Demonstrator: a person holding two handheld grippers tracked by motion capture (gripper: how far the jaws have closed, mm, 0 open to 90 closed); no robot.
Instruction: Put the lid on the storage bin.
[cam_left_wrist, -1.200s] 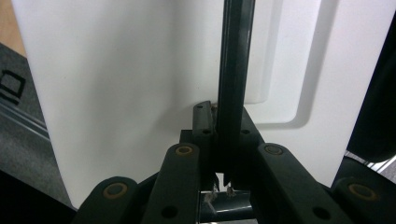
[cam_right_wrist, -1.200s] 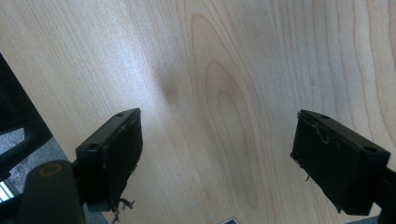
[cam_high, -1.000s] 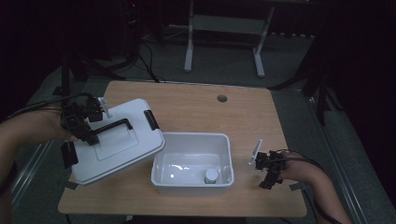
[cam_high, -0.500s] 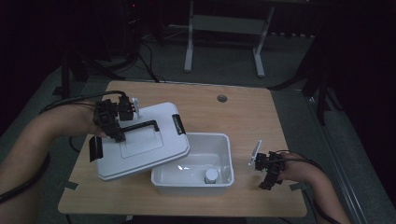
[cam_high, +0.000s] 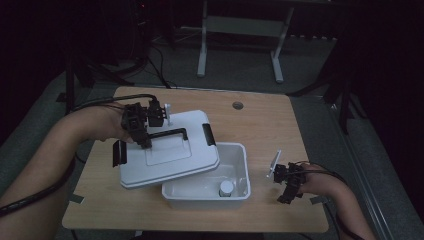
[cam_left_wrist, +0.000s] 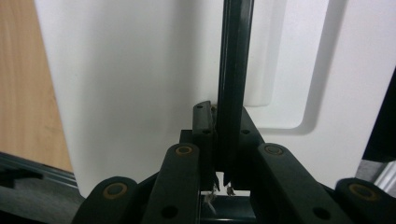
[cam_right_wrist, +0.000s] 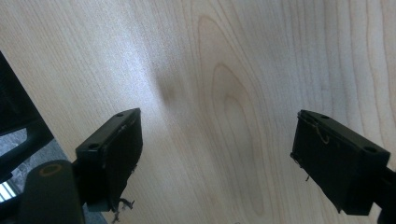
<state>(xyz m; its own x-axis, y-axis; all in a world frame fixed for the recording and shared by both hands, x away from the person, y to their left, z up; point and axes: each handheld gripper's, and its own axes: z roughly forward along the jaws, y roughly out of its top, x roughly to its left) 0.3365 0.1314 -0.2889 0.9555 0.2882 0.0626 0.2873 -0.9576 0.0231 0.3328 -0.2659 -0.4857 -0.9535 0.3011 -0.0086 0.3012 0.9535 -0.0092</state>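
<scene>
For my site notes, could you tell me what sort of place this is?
Probably a dim lab or workshop recording station: a wooden table taped at its corners, cables trailing over grey carpet, and metal stand legs behind.

The lid (cam_high: 167, 152) overhangs the bin's (cam_high: 240, 190) left half; its right half lies open.

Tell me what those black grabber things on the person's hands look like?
The left gripper and right gripper are black, boxy tools. Each has two flat black jaws on jointed bars with brassy round rivets. Black cables trail from them, and a small white tab sticks up. The forearms are bare, no sleeves.
</scene>
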